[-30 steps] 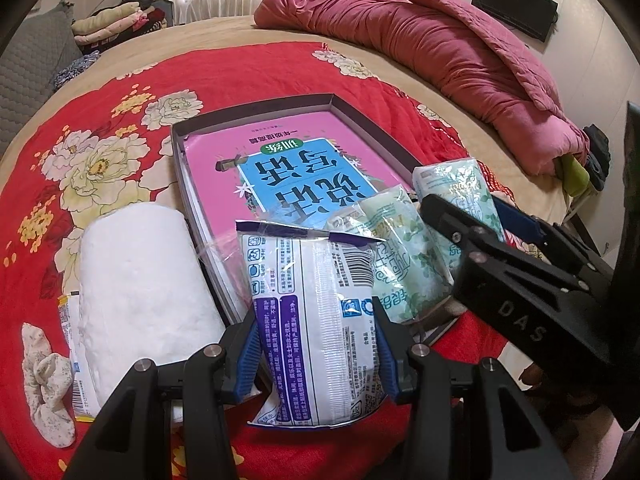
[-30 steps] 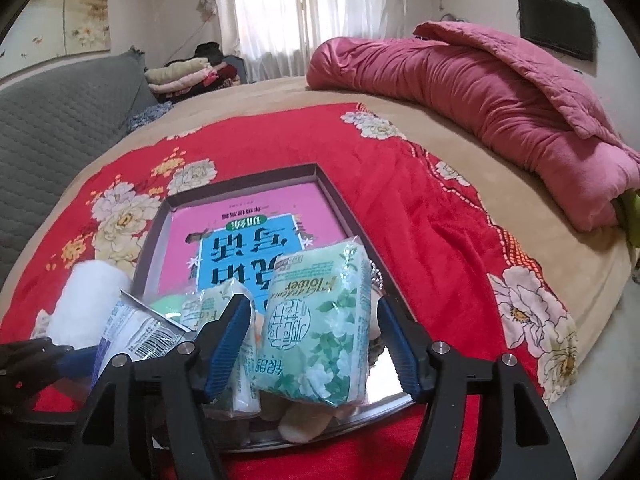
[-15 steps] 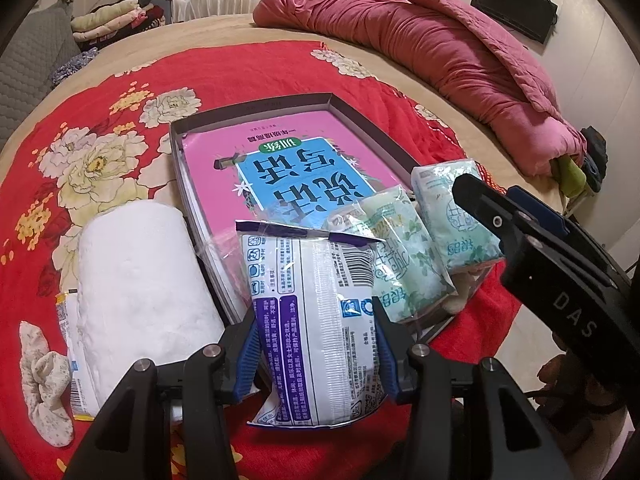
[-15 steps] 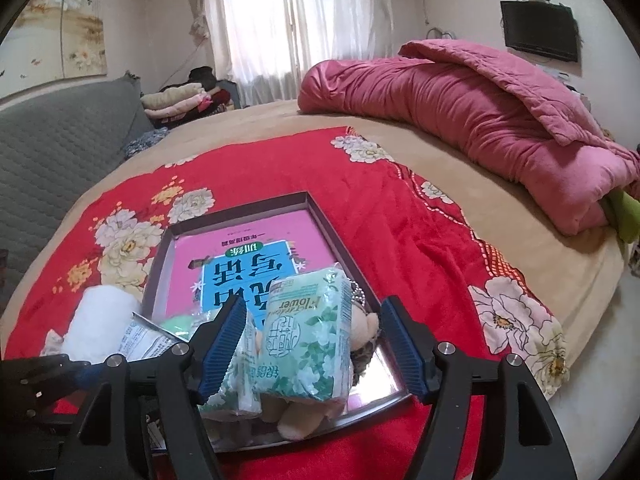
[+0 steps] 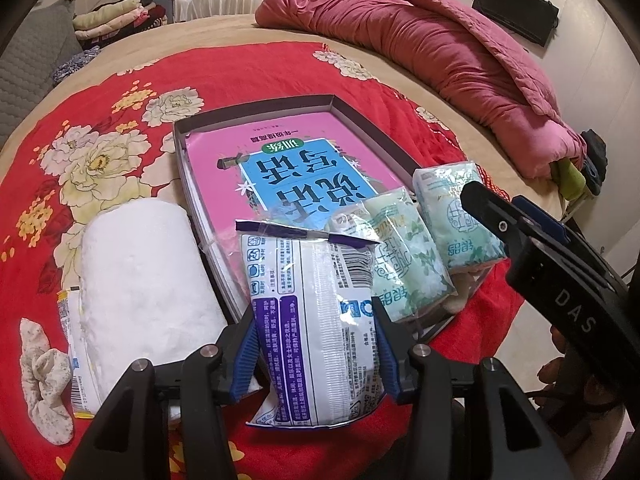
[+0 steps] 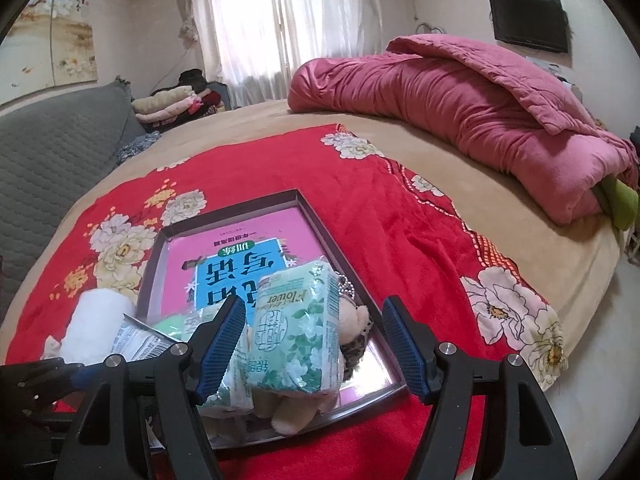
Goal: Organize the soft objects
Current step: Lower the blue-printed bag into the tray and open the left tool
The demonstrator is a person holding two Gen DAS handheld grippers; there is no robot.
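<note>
Blue-padded left gripper (image 5: pixel 314 354) clamps white pack (image 5: pixel 316 332) | right gripper (image 6: pixel 314 350) wide, empty

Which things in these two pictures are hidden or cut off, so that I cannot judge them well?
- Plush toy: right wrist view, mostly covered by the green tissue pack.
- Book: left wrist view, its near end covered by packs.
- Flat packet: left wrist view, mostly under the white roll.
- Right gripper: its fingers stand apart from the pack.
</note>
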